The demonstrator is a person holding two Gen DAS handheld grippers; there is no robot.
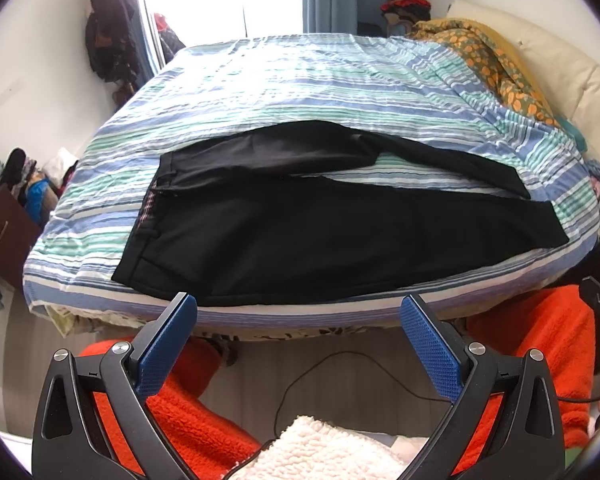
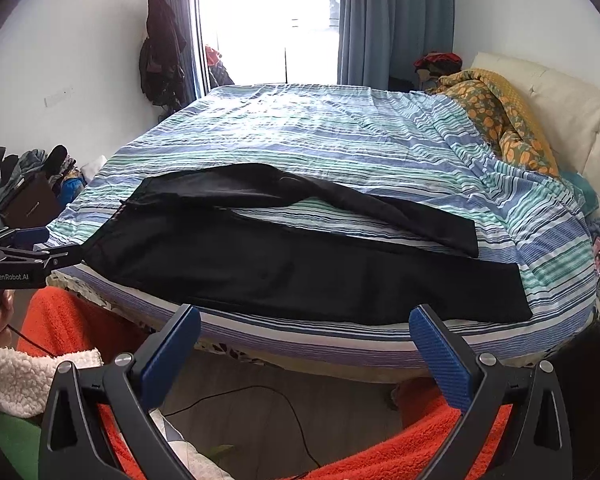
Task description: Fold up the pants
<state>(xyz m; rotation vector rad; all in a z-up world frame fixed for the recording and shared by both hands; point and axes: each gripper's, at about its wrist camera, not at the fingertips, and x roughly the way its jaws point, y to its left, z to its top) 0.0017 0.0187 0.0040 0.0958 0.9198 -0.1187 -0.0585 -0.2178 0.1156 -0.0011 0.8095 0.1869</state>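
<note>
Black pants (image 1: 320,236) are laid flat near the front edge of a striped bed cover (image 1: 300,80), waistband to the left, legs spread rightward. Both the left gripper (image 1: 299,312) and right gripper (image 2: 305,322) are held wide apart, gripping nothing. "GenRobot.AI" is printed on the left gripper's body.

The pants (image 1: 300,232) lie along the bed's (image 1: 300,92) near edge; a quilt (image 1: 496,68) lies behind, right.
</note>
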